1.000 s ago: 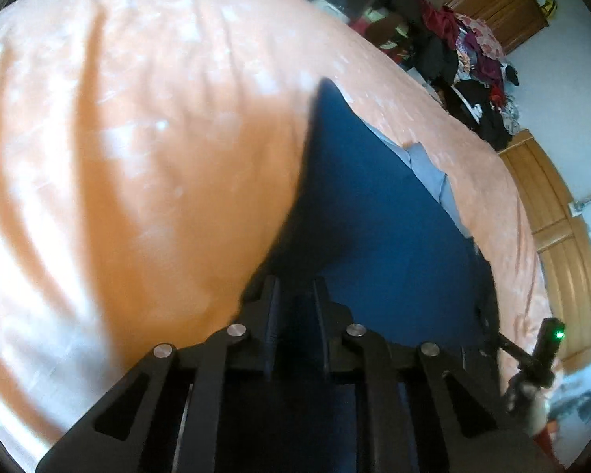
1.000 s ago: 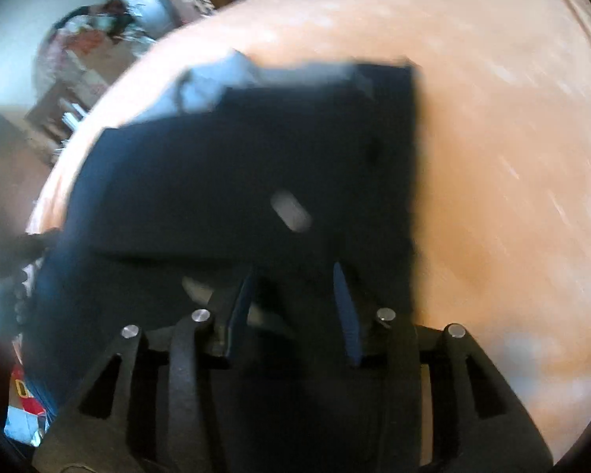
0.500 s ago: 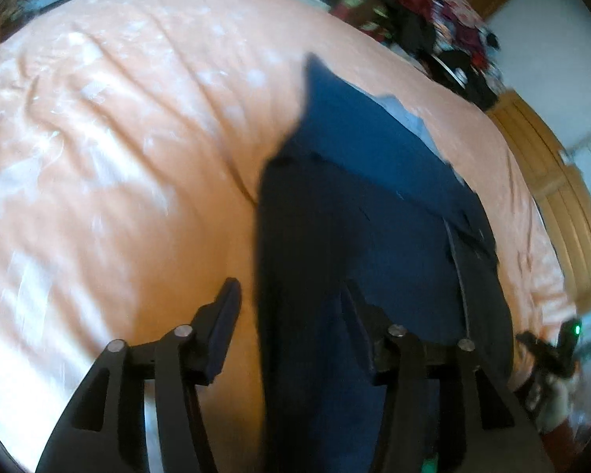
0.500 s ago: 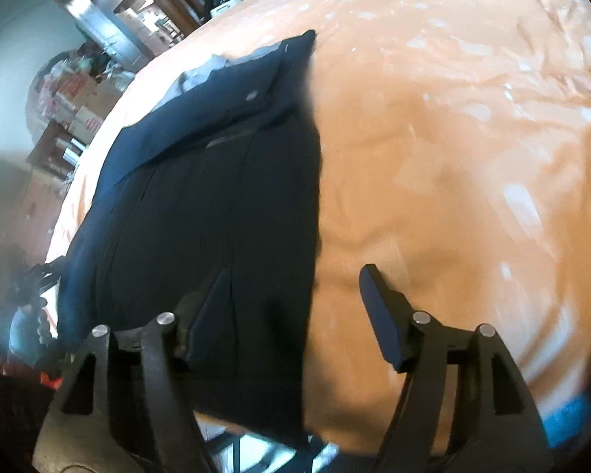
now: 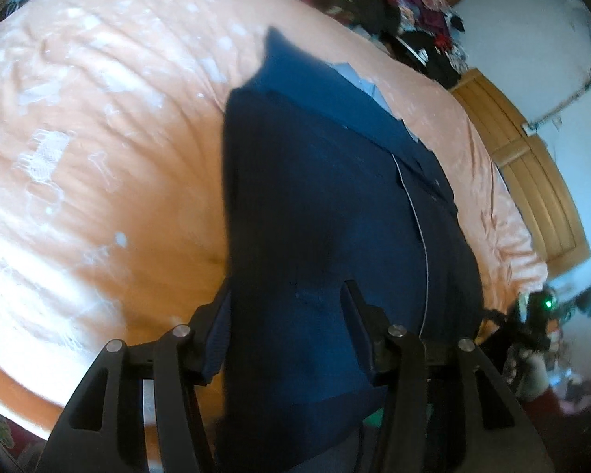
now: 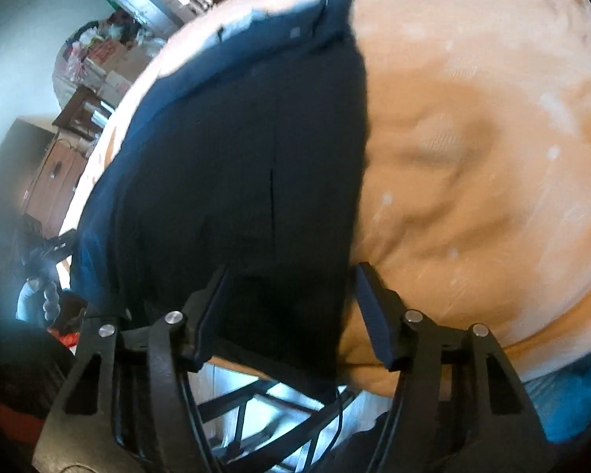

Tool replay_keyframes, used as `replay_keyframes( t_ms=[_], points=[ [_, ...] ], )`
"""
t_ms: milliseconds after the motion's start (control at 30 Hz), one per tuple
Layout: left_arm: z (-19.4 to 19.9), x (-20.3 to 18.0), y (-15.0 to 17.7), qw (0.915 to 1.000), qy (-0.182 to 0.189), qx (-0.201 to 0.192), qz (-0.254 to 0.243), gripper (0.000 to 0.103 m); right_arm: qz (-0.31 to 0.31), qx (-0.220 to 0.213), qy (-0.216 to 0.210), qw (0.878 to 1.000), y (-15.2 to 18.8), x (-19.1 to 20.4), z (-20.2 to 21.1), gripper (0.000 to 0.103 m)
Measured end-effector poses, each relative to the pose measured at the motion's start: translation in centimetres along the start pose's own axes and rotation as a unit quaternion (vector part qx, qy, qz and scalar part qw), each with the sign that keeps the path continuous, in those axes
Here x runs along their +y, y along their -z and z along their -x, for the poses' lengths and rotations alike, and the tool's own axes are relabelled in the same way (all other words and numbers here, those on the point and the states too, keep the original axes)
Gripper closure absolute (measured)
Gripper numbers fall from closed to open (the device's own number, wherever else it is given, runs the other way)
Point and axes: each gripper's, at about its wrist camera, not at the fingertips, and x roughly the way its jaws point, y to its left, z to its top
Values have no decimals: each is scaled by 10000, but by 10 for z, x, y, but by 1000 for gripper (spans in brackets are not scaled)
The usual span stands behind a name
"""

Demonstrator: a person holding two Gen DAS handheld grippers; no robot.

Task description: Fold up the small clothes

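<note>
Orange bedspread (image 5: 98, 181) filled most of both views, rumpled, with pale flecks. Clutter and wooden furniture sat behind it, too blurred to itemise.

Navy garment (image 5: 335, 205) lay on the bedspread, near edge hanging over the side of the bed toward the cameras. A folded-over layer was visible: a narrower navy band sat along the far edge, with a light grey lining (image 5: 358, 79) poking out beyond it. A thin white seam line ran down the garment on its right side in the left wrist view. In the right wrist view the same garment (image 6: 248, 165) read nearly black, with its right edge straight against the orange.

Left gripper (image 5: 283, 315): fingers apart, cloth passing between them but not pinched. One finger sat at the garment's left edge, the other over the cloth.

Right gripper (image 6: 287, 299): fingers spread wide, straddling the garment's near right corner, nothing clamped.

The other rig's green LED showed at far right in the left wrist view.

Judgement: a lengthwise fold looked laid down and both grips were off the cloth, so this was between folds. Next move probably calls for re-gripping the near hanging edge at both corners, then carrying it up toward the far band while keeping the side edges aligned. Main risk: the overhang dragging the stack off the bed.
</note>
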Motion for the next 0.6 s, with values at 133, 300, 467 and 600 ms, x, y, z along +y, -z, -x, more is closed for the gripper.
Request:
replay_keyframes(
  t_ms=[133,300,467,600],
  points=[
    [-1,2,8,9995,285,153,54,52,-5,136,-327,9994,11,4,-4,42],
    [1,-4,17,9983,305,465,-153,55,-43,159,-415,9990,13,0,-6,42],
    [4,-5,30,9984,117,494,-240,62,81,181,-267,9994,11,5,-11,42],
    [1,0,38,9985,38,516,-194,85,123,211,-275,9993,13,12,-5,42]
  ],
)
